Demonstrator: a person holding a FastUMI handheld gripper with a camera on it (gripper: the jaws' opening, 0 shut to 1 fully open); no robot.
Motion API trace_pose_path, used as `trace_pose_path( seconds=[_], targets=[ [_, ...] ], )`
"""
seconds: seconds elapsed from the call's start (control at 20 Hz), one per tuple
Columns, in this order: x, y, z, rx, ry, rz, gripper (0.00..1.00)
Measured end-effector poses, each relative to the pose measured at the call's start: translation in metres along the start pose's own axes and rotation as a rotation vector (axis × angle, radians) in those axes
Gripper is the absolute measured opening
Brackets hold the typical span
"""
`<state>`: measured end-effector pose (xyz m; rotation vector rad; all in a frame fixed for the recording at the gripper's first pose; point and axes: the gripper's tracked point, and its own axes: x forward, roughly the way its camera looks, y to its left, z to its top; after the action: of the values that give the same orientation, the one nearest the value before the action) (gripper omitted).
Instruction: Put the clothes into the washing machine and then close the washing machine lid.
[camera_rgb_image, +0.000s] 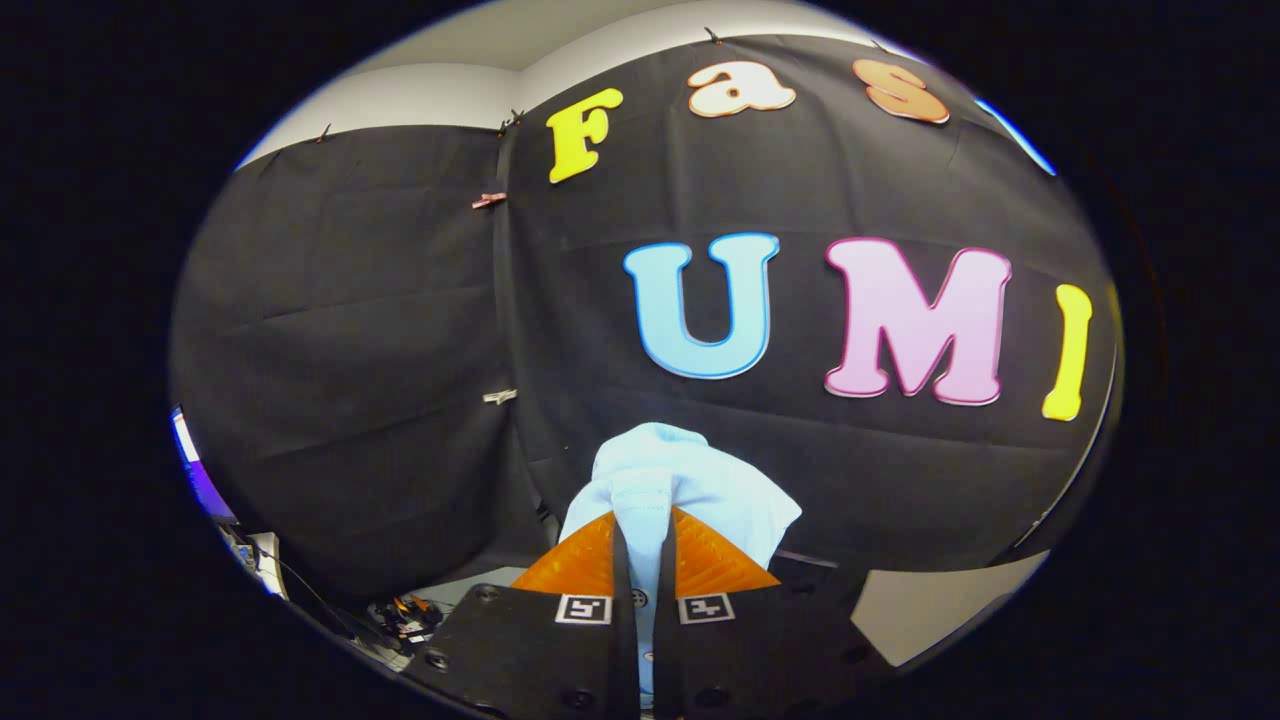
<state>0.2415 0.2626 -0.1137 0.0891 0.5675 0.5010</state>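
The tool (642, 555) is clamped on a pale blue garment (690, 485), its two fingers pressing a fold between them while the cloth bunches up just ahead of the fingertips, in front of the black booth wall (350, 350).

Soft matt pale-blue cloth garment (690, 480) between ribbed tongs (643, 545) pads.

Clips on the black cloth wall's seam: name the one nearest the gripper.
The small white clip, low on the seam; the pinkish clip sits higher. The gripper pinches a light blue garment.
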Motion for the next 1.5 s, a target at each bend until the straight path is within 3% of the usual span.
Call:
trace_pose_path(
  seconds=[0.4,0.7,1.5],
  targets=[
    [0.075,0.005,-0.113,0.013,0.163,0.085,0.10],
    [0.107,-0.004,-0.173,0.004,0.252,0.101,0.10],
    [0.132,-0.026,-0.248,0.008,0.455,0.056,0.10]
  ],
)
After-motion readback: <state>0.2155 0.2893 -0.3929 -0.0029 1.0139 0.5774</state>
